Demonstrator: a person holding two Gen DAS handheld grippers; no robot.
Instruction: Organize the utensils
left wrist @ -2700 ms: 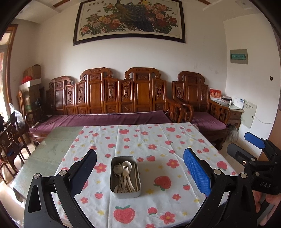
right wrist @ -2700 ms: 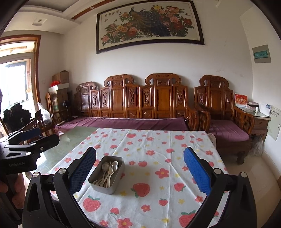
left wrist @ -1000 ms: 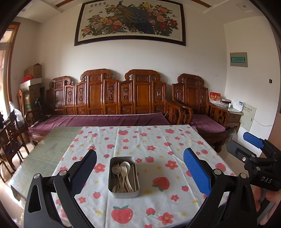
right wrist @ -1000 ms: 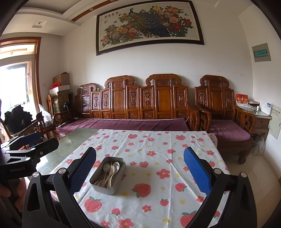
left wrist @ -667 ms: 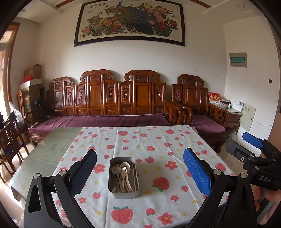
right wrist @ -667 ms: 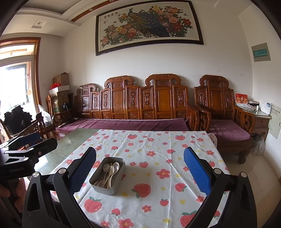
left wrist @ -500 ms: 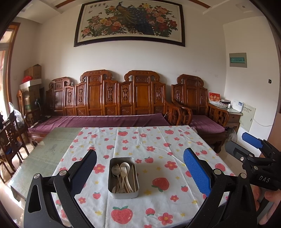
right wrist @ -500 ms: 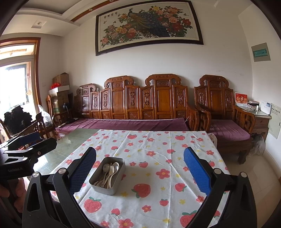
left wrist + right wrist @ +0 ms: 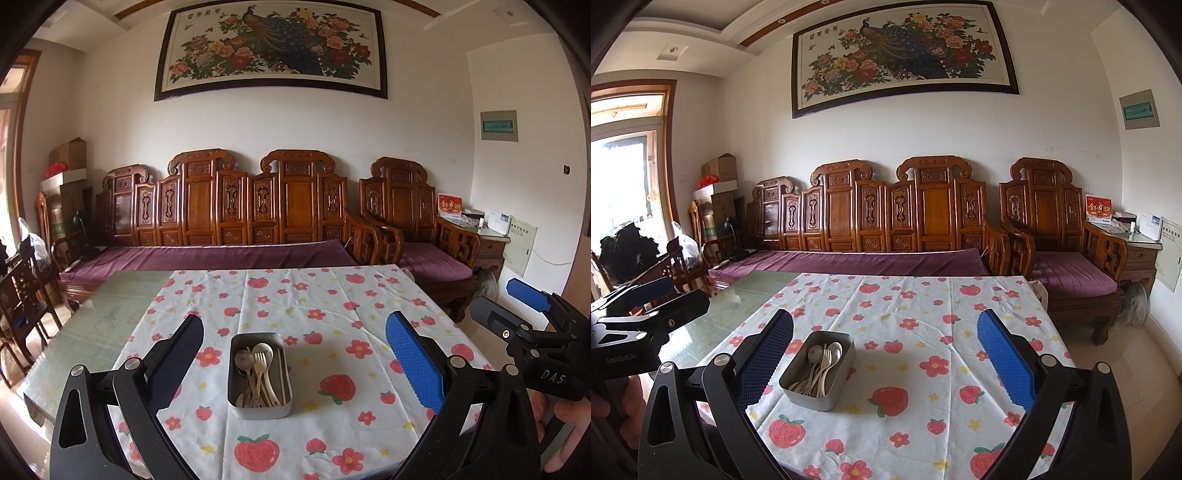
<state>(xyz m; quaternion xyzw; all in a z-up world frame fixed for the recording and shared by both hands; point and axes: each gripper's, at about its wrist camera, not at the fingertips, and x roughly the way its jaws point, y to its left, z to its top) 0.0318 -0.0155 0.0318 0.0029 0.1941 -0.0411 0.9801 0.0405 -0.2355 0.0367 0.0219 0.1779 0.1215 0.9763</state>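
A long carved reddish-brown wooden bench (image 9: 236,206) with a flat purple cushion is standing against the white wall, and a wide framed painting of a peacock among flowers (image 9: 271,48) is hanging above it. In front of the bench, a rectangular table with a smooth greenish glass top (image 9: 92,325) is carrying a creased white cloth printed with red strawberries and flowers (image 9: 332,306), which is covering most of the top and leaving the left strip of glass bare.

The left gripper (image 9: 293,356) is hovering above the near edge of the table with its 2 black arms spread wide, nothing between them; its pads (image 9: 413,360) are blue and dimpled. The right gripper (image 9: 884,354) is hanging beside it, just as wide apart and equally empty, with the same textured blue pads (image 9: 1006,363). Part of a hand (image 9: 570,417) is showing at the lower right of the left view, gripping the right tool's handle.

A small rectangular matte grey metal tin with rounded corners (image 9: 260,374) is sitting on the cloth near the table's front, between the spread fingers in both views. Inside it, pale cream utensils (image 9: 258,373) are lying lengthwise in a loose pile: a fork, at least 2 round-bowled spoons and what may be slim chopsticks along the right wall.
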